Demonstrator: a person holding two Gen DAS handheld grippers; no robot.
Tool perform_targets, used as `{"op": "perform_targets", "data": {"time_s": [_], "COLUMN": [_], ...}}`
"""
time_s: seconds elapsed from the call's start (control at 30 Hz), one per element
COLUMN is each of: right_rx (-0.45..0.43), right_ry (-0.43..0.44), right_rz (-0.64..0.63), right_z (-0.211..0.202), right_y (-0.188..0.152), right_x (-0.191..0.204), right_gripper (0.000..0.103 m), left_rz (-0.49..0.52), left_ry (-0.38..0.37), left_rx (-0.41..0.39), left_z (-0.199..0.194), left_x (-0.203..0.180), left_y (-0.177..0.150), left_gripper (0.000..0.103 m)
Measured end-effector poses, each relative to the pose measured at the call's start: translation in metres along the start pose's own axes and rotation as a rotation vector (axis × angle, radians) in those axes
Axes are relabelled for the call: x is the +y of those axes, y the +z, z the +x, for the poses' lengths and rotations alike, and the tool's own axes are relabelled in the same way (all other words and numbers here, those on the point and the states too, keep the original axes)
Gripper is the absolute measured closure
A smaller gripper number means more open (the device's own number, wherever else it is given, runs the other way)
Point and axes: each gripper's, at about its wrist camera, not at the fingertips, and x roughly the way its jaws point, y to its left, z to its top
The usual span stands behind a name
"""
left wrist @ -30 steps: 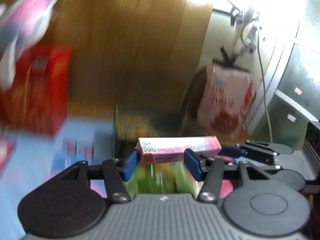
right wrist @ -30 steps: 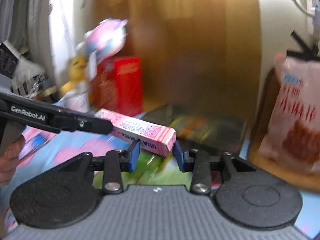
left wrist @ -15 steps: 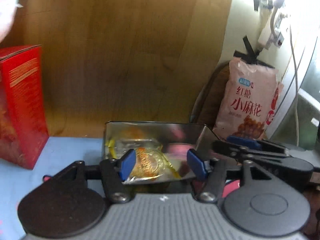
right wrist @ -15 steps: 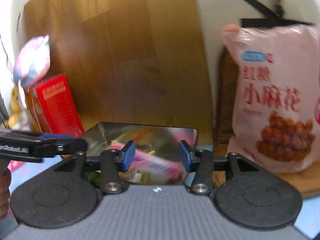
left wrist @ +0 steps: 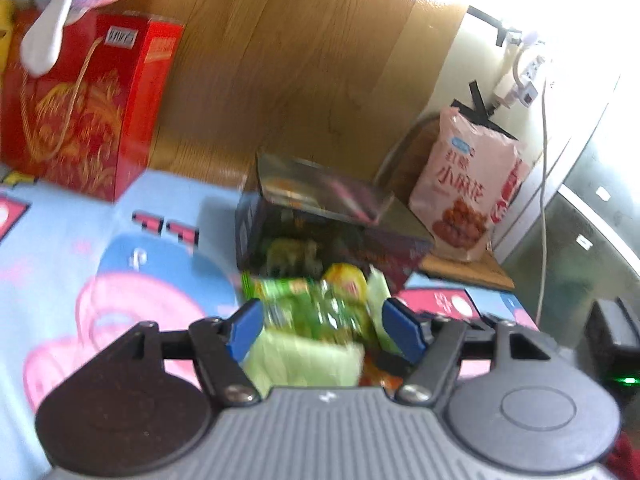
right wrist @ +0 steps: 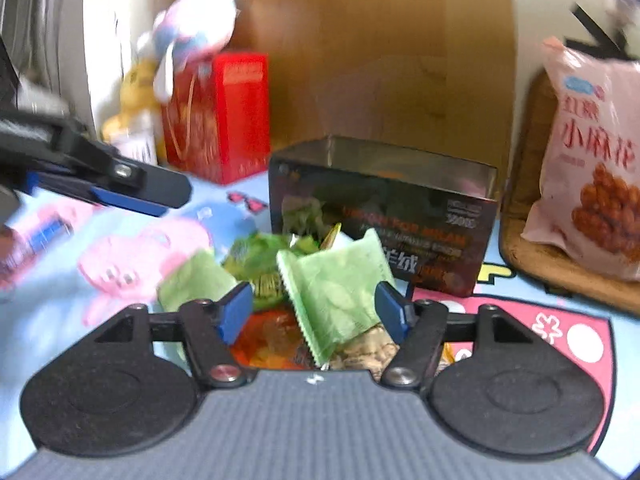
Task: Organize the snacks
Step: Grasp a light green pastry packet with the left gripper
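Pink snack bag [right wrist: 592, 160], standing at the right: large red characters "小麻花" beneath smaller red characters too blurred to read. Dark box [right wrist: 384, 216], front face: orange lettering, blurred, and the pale characters "羊绒". Red gift box [left wrist: 84, 108]: label illegible.

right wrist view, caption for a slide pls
Open right gripper over green snack packets piled before a dark box on a cartoon mat.

Snack pile and box block the centre

Green packets [right wrist: 336, 280] heap at lower centre against the dark box [right wrist: 380, 216]; red carton [right wrist: 224, 120] upper left, pink bag [right wrist: 592, 168] right; the mat [left wrist: 80, 240] at left lies open.
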Motion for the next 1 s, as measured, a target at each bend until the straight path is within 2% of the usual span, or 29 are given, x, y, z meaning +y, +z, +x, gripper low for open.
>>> {"op": "perform_targets", "data": {"time_s": [0.03, 0.07, 0.23, 0.37, 0.43, 0.53, 0.57, 0.67, 0.77, 0.87, 1.0], "right_rx": [0.019, 0.024, 0.023, 0.045, 0.069, 0.102, 0.102, 0.067, 0.042, 0.082, 0.149], "right_ry": [-0.030, -0.080, -0.076, 0.008, 0.064, 0.171, 0.200, 0.248, 0.250, 0.244, 0.259], "right_rz": [-0.037, -0.067, -0.079, -0.157, -0.213, -0.243, -0.223, -0.103, -0.007, 0.022, -0.007], "right_z": [0.007, 0.007, -0.022, -0.052, -0.057, -0.059, -0.060, -0.070, -0.076, -0.065, -0.050], "right_y": [0.000, -0.002, -0.005, -0.016, -0.024, -0.034, -0.034, -0.031, -0.033, -0.040, -0.046], "right_x": [0.003, 0.006, 0.018, 0.056, 0.080, 0.106, 0.107, 0.093, 0.073, 0.065, 0.077], "right_gripper": [0.072, 0.082, 0.090, 0.090, 0.087, 0.069, 0.061, 0.056, 0.042, 0.038, 0.038], "left_rz": [-0.012, -0.026, -0.042, -0.040, -0.040, -0.060, -0.072, -0.100, -0.118, -0.119, -0.099], "left_ry": [-0.003, -0.005, 0.000, -0.015, -0.015, 0.002, 0.007, 0.014, 0.002, -0.017, -0.033], "left_rx": [0.006, 0.012, 0.003, -0.006, -0.010, -0.002, 0.002, 0.008, 0.034, 0.077, 0.122], "left_z": [-0.002, -0.005, -0.031, -0.052, -0.059, -0.066, -0.068, -0.075, -0.075, -0.063, -0.044], "left_x": [0.000, 0.000, 0.001, 0.000, 0.001, 0.006, 0.009, 0.018, 0.025, 0.023, 0.014], "left_y": [-0.005, -0.010, -0.032, -0.047, -0.054, -0.063, -0.065, -0.072, -0.079, -0.082, -0.087], "left_gripper": [0.036, 0.036, 0.036, 0.033, 0.032, 0.032, 0.032, 0.032, 0.032, 0.032, 0.035]}}
